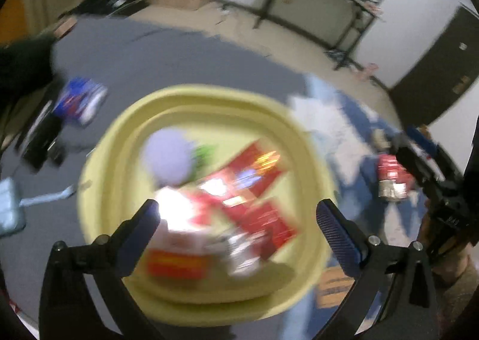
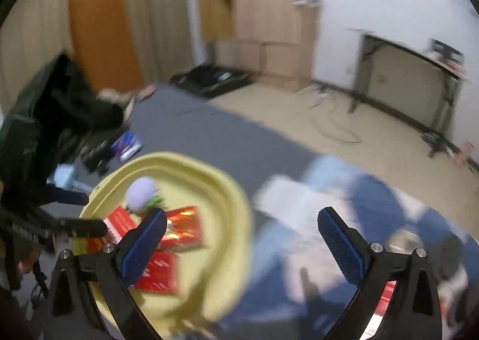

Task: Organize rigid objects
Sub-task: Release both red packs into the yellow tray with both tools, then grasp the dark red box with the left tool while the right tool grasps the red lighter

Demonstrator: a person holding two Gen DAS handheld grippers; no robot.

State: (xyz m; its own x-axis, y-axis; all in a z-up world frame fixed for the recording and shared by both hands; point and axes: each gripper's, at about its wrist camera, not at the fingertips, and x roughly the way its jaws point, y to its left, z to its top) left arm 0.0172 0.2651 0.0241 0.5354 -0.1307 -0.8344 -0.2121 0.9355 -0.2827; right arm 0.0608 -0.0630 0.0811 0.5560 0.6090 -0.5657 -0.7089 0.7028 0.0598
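A round yellow basin (image 1: 125, 136) stands on the grey surface and holds several red boxes (image 1: 254, 166) and a pale lilac ball (image 1: 169, 157). My left gripper (image 1: 236, 217) is open and empty, just above the basin's contents. In the right wrist view the basin (image 2: 236, 196) with red boxes (image 2: 182, 232) and the ball (image 2: 141, 193) lies at the lower left. My right gripper (image 2: 242, 232) is open and empty over the basin's right rim and a blue-and-white cloth (image 2: 299, 220). A red can (image 1: 389, 175) lies on that cloth to the right of the basin. Both views are blurred.
A blue box (image 1: 79, 100) and black items (image 1: 42, 139) lie left of the basin. A pale blue tool (image 1: 12, 205) lies at the left edge. An orange-brown box (image 1: 332, 289) sits by the basin's lower right. The right gripper shows at the right of the left wrist view (image 1: 419, 166).
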